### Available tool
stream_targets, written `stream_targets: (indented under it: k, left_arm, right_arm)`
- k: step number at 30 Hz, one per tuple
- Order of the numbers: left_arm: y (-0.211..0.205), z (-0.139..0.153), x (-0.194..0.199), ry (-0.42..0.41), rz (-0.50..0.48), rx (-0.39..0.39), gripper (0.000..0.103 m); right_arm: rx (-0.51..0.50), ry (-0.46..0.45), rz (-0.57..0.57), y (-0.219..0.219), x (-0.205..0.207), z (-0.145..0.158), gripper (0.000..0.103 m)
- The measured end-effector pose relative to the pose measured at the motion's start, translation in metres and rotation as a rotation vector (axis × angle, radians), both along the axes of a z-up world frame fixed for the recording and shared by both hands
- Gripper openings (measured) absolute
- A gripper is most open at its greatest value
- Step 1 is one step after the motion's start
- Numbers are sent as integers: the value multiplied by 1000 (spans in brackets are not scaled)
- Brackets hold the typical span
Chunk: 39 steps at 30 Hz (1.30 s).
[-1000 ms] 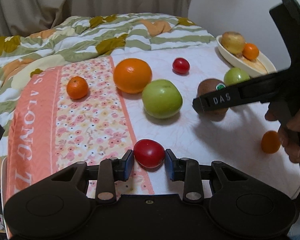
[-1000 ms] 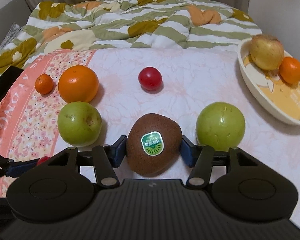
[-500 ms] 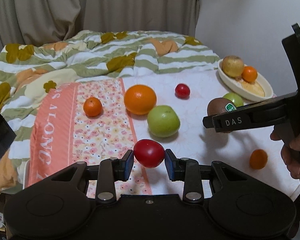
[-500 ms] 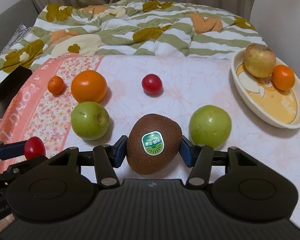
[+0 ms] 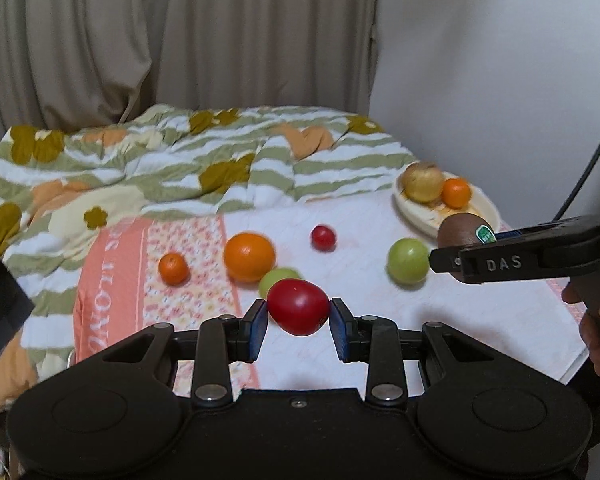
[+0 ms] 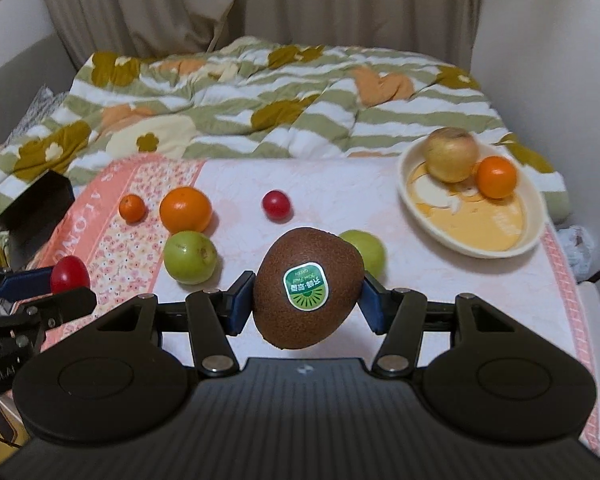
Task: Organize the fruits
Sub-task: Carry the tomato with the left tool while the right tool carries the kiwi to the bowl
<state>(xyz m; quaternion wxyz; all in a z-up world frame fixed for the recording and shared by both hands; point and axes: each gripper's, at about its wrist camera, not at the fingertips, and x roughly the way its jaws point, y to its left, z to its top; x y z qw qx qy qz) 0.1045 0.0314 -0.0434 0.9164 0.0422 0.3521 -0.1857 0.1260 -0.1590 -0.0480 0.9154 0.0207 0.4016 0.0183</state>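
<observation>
My left gripper (image 5: 298, 320) is shut on a red tomato (image 5: 298, 306), held up above the bed. My right gripper (image 6: 306, 302) is shut on a brown kiwi (image 6: 308, 288) with a green sticker, also lifted; the kiwi (image 5: 462, 232) shows in the left wrist view too, at the right. A cream oval bowl (image 6: 536, 216) at the far right holds a yellowish apple (image 6: 451, 155) and a small orange (image 6: 496, 177). On the sheet lie a big orange (image 6: 185, 209), a small mandarin (image 6: 132, 208), a second red tomato (image 6: 276, 205) and two green apples (image 6: 190, 257) (image 6: 367, 249).
A rumpled green, white and orange quilt (image 6: 260, 92) covers the far half of the bed, with curtains (image 6: 220, 4) behind. A dark box (image 6: 36, 204) sits at the bed's left edge. A hand (image 5: 598, 332) grips the right tool. The bed's near right edge drops off.
Both grippers have risen with their fruit; the tomato and the kiwi left the sheet. The views tilted up, so the bed looks farther and the curtains show.
</observation>
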Motion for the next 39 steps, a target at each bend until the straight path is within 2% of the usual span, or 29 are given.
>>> stream_targets:
  k: [8,19,30,39]
  left_arm:
    - [-37,28,-12,-59,3,-33,37]
    - [-130,48,-6,-101,78,-49,37]
    - [-209,30,45,-63,92,-38,37]
    - [-252,-3,106,-3,8,21,37]
  right_arm:
    - [-1,-58,-25,-56,-28,28,70]
    - [-21,-99,38,-159,-30,48,70]
    - [-18,-80,60,-236,19,30,70]
    - [3,-28,10,-262,64,1,70]
